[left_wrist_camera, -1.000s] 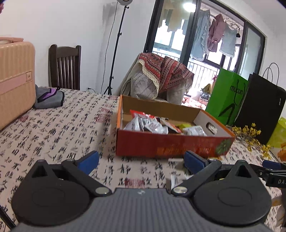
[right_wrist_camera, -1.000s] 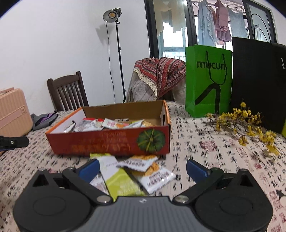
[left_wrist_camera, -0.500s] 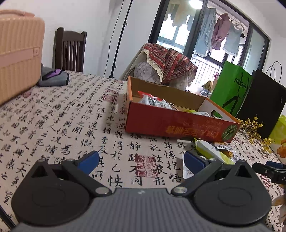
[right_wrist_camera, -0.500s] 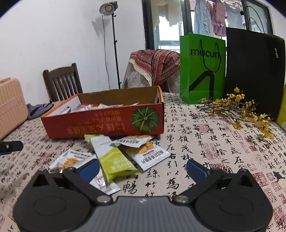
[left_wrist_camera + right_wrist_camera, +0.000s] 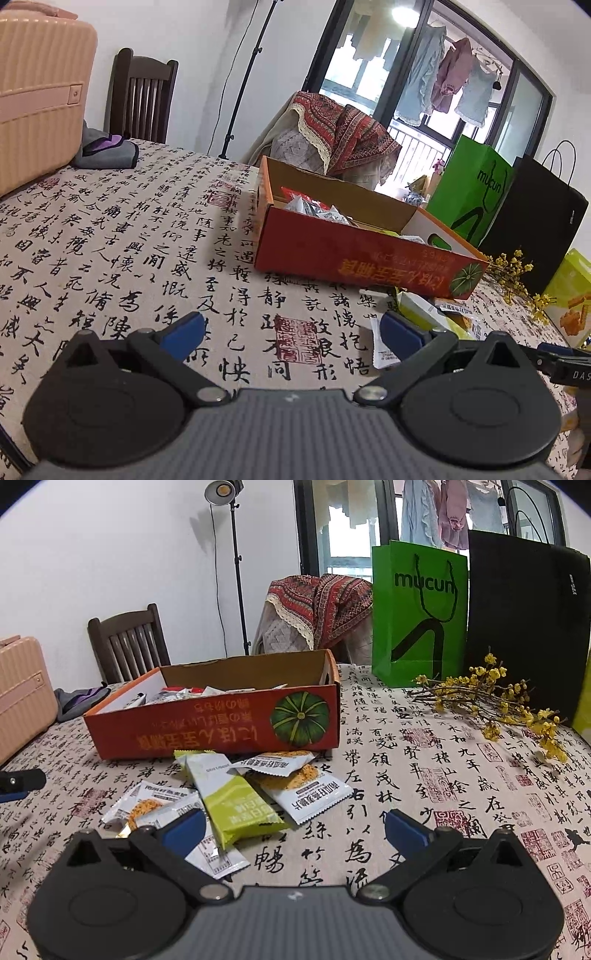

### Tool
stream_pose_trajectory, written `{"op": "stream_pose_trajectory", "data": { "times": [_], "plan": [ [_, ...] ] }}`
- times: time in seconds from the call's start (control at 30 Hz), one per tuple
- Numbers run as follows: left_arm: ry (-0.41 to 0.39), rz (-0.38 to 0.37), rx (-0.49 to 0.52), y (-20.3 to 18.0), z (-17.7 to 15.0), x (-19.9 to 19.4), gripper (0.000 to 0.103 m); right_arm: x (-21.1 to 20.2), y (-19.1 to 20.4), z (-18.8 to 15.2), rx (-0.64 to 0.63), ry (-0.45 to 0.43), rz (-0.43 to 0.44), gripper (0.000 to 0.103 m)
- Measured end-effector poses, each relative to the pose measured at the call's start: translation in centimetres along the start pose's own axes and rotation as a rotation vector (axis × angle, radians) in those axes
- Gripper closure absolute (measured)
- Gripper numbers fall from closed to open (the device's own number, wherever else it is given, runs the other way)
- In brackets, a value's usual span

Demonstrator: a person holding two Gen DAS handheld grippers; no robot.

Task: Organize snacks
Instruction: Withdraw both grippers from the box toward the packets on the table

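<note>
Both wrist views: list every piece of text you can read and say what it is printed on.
"mucun": green paper bag.
"DAS", cut off by the frame edge: black gripper part at the right edge of the left wrist view.
Orange box: large yellow characters, upside down, not readable.
Snack packets: print too small or blurred.
Tablecloth: brush-style calligraphy and red seals, not transcribed.
Black bag: small white mark, unreadable.

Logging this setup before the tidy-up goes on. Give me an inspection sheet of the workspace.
Surface: tablecloth printed with black calligraphy and red seals.
Job's things: orange box already holding packets; loose snack packets lie on the cloth in front of it.
Clutter: yellow flower sprig, green bag, black bag, suitcase, grey pouch.
Grippers: left gripper and right gripper, jaws open, both empty.
Cables: nothing seen.
Surroundings: wooden chair, lamp stand, hanging laundry.
</note>
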State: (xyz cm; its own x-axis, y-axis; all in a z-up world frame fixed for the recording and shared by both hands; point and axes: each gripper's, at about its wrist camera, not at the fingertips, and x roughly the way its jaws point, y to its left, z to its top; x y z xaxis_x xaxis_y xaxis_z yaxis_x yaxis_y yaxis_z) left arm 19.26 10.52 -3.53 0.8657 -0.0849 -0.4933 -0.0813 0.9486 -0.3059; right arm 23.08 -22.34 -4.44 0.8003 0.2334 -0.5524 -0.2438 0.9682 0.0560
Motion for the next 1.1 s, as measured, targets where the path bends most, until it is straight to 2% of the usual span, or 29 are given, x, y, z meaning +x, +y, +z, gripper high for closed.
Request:
{"op": "stream_pose_trajectory", "data": {
  "times": [0.33, 0.57, 0.7, 0.8, 0.83, 0.97, 1.1],
  "plan": [
    [-0.006, 0.006, -0.007, 0.1, -0.2, -0.2, 0.0, 0.2, -0.3, -0.8, 0.001, 0.029, 0.013, 0.0],
    [-0.009, 0.018, -0.017, 0.3, -0.2, -0.1, 0.0, 1.5, 1.1, -0.3, -0.027, 0.049, 0.037, 0.0],
    [-0.013, 0.022, -0.027, 0.5, -0.2, -0.3, 0.0, 3.2, 2.7, 0.8, -0.069, 0.052, 0.037, 0.0],
    [-0.017, 0.025, -0.042, 0.8, -0.1, -0.4, 0.0, 5.4, 3.0, 1.6, -0.065, 0.084, 0.026, 0.006],
    [-0.016, 0.027, -0.046, 1.0, -0.1, -0.3, 0.0, 6.0, 3.0, 1.8, -0.061, 0.091, 0.029, 0.009],
    [-0.009, 0.028, -0.055, 1.2, -0.1, -0.2, 0.0, 7.7, 3.8, 2.6, -0.068, 0.097, 0.076, 0.011],
    [-0.007, 0.028, -0.057, 1.2, -0.1, -0.2, 0.0, 9.5, 5.1, 2.9, -0.106, 0.138, 0.077, 0.013]
  ]
}}
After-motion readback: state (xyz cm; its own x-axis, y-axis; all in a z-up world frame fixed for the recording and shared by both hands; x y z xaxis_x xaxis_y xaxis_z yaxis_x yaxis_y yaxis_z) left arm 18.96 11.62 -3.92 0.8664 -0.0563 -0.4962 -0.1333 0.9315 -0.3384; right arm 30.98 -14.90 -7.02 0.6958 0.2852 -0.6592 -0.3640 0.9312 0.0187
